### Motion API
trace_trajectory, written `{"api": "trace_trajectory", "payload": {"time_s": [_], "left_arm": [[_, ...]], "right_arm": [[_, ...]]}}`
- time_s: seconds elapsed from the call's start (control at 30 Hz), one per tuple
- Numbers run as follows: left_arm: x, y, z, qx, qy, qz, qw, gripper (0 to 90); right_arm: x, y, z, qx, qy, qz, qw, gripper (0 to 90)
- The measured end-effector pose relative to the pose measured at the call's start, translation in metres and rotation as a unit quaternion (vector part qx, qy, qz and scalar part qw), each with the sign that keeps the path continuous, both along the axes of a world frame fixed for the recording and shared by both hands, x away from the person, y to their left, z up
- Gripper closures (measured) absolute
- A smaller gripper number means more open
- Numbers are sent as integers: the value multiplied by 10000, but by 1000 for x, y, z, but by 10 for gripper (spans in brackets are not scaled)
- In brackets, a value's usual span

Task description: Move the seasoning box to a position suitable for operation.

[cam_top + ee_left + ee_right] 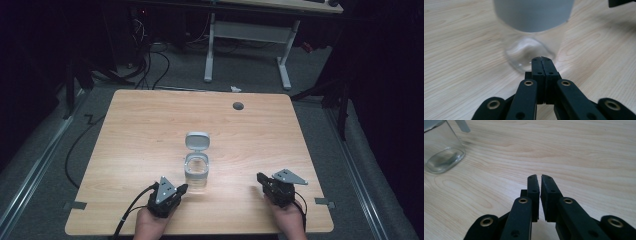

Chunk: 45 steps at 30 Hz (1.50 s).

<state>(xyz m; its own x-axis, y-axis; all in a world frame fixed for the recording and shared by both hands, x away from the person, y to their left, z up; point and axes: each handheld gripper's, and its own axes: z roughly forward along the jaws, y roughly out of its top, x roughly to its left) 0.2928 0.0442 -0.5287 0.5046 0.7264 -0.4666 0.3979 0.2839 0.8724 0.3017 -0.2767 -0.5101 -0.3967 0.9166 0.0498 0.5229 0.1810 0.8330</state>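
Observation:
A clear glass jar (pixel 196 172) with a grey collar stands at the front middle of the wooden table (pixel 145 125), its grey flip lid (pixel 197 140) tilted open behind it. My left gripper (pixel 183 189) lies just left of the jar's foot with its jaws shut and empty. In the left gripper view the tips (pixel 541 58) almost touch the jar's glass base (pixel 524 52), and the grey collar (pixel 531 15) looms above. My right gripper (pixel 260 177) rests to the jar's right, well apart from it. Its jaws (pixel 539 177) are shut with a hairline slit and hold nothing; the jar (pixel 442 157) is at the upper left.
A round grey cable hole (pixel 238 106) sits near the table's far edge. Behind the table stands a white desk frame (pixel 245 32), with cables (pixel 150 60) on the dark floor. Small grey tape tabs (pixel 75 205) mark the front corners. Bare tabletop surrounds the jar.

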Motion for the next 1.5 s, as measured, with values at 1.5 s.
{"api": "trace_trajectory", "payload": {"time_s": [1.5], "left_arm": [[7,-21,-4,-255,-133,-395,9988,893]], "right_arm": [[105,116,49,260,-298,822,9958,900]]}}
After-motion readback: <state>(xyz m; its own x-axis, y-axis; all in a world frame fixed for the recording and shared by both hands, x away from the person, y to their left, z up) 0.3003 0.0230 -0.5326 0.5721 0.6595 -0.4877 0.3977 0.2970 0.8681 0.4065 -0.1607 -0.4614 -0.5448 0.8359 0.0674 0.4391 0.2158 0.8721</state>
